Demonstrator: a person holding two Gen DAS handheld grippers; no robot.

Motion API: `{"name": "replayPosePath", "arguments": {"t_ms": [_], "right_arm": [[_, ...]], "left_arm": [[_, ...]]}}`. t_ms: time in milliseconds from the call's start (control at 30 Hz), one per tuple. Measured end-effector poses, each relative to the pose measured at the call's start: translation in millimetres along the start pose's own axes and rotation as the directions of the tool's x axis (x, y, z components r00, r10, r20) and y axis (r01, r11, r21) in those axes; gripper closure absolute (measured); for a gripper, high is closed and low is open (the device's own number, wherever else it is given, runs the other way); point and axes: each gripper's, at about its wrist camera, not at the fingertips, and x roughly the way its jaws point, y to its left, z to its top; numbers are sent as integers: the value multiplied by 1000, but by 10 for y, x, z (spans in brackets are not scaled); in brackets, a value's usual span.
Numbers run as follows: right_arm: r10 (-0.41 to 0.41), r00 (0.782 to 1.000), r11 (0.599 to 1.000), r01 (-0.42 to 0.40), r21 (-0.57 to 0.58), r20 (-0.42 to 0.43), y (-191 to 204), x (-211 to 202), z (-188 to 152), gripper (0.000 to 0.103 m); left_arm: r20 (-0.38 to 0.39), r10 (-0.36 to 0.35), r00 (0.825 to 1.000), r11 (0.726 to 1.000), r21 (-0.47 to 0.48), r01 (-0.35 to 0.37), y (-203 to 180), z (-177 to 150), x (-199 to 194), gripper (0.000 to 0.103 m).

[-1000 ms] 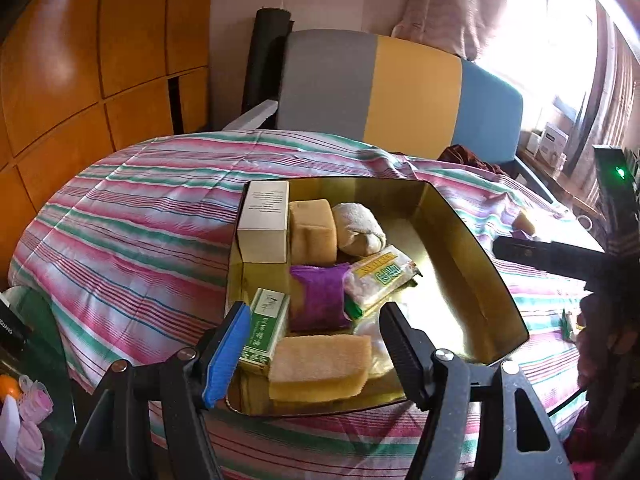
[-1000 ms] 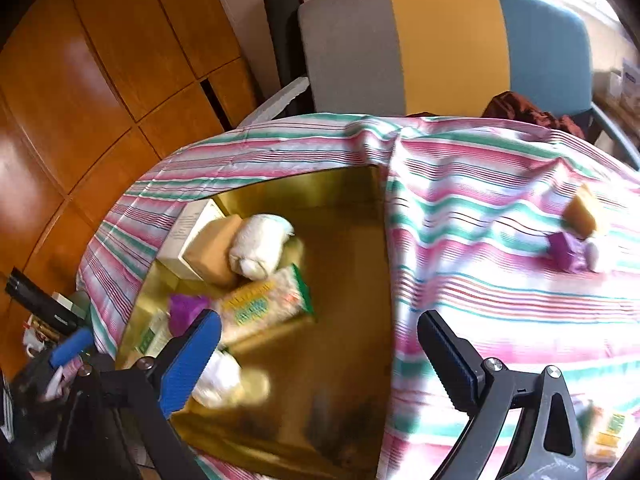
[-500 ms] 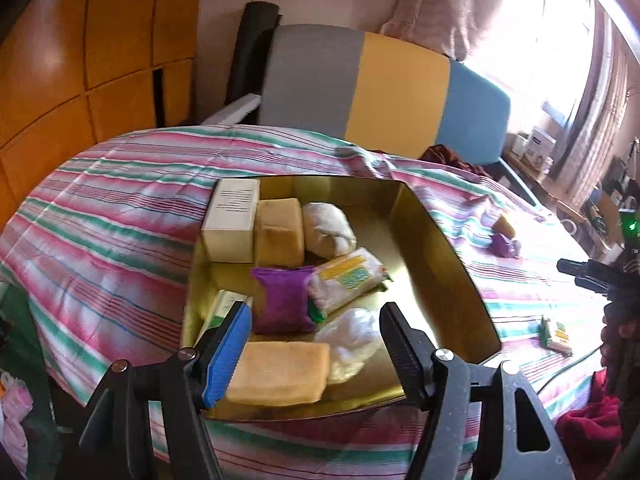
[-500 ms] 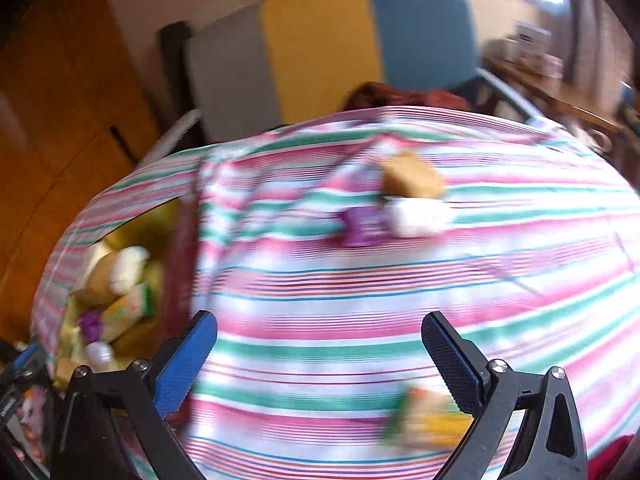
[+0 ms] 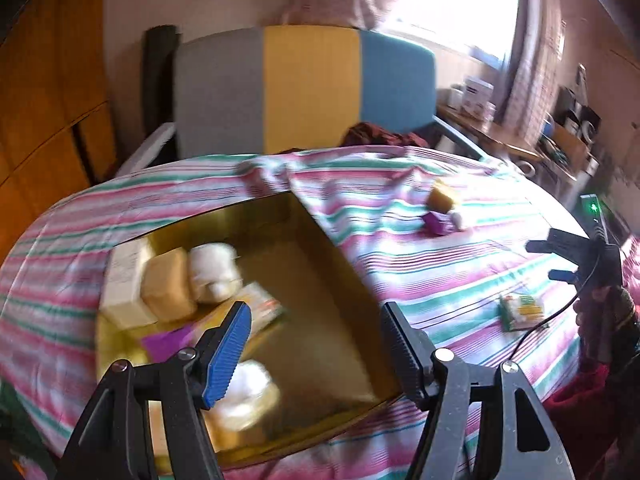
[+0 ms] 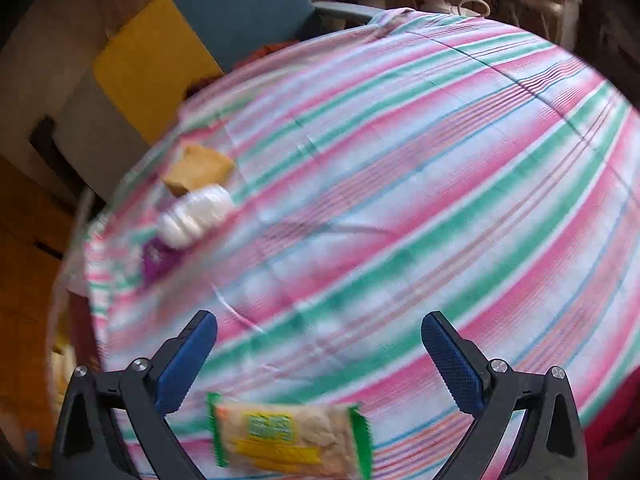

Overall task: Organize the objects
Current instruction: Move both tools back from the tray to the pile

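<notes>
Progress: partial. The open gold-lined rectangular box on the pink-and-green striped cloth-covered surface already holds several items along its 9 o'clock side: a white carton, a tan sponge block, a white roll.

Remaining on the cloth: 1 green-edged snack packet, directly below the right gripper, fingers wide and empty; at its 10 o'clock, a tan block, white bundle and purple pouch.

Left gripper: fingers apart, empty, above the box.
</notes>
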Motion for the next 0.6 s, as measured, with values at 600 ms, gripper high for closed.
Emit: {"name": "replayPosePath", "arguments": {"t_ms": [600], "right_arm": [[131, 991, 990, -130, 50, -18, 64, -100, -26, 0]], "left_arm": [[-214, -130, 968, 981, 116, 157, -1113, 657, 1231, 35]]}}
